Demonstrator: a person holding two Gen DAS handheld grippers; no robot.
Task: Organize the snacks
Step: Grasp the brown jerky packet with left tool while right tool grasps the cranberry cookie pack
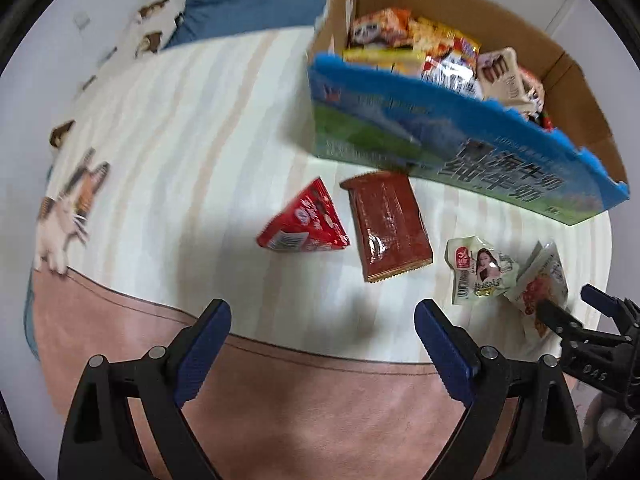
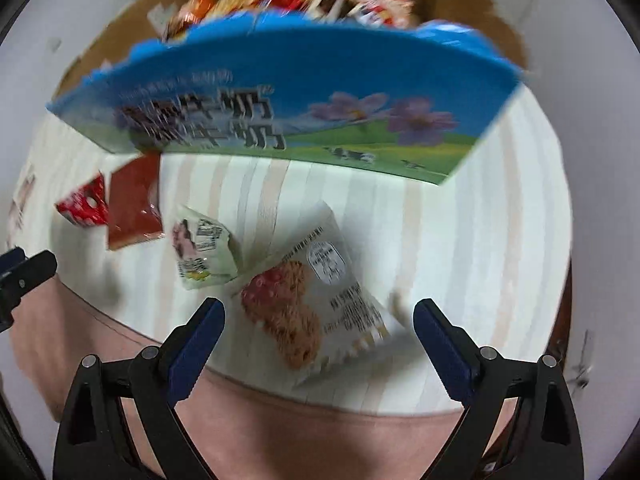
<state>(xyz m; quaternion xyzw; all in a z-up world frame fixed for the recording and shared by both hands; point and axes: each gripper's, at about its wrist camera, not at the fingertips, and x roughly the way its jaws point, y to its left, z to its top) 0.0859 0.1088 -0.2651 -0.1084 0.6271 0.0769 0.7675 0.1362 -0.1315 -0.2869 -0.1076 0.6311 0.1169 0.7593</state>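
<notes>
Collecting vessel: an open milk carton box (image 1: 460, 152), blue printed front wall, cardboard flaps up, standing on the striped bedspread (image 1: 180, 160) toward its far side; already holds a heap of packed snacks (image 1: 432, 52), which suggests it serves as the sorting destination. Loose stock, four pieces, laid in a rough row on the bedspread in front of the box, just short of the pink border along the near edge: a red triangular packet (image 1: 306, 220), a flat dark-red bar (image 1: 390, 226) beside it, a pale pouch with a woman's portrait (image 1: 480, 270), and a white cookie packet (image 2: 316, 304), its corner overlapping the pouch. All lie flat and apart from the box, judged not yet sorted. Left gripper (image 1: 322, 344): spread wide, empty, held low over the pink border, aimed toward the triangular packet and bar. Right gripper (image 2: 320, 340): spread wide, level, fingers either side of the cookie packet without touching it; judged the likely next pick.
</notes>
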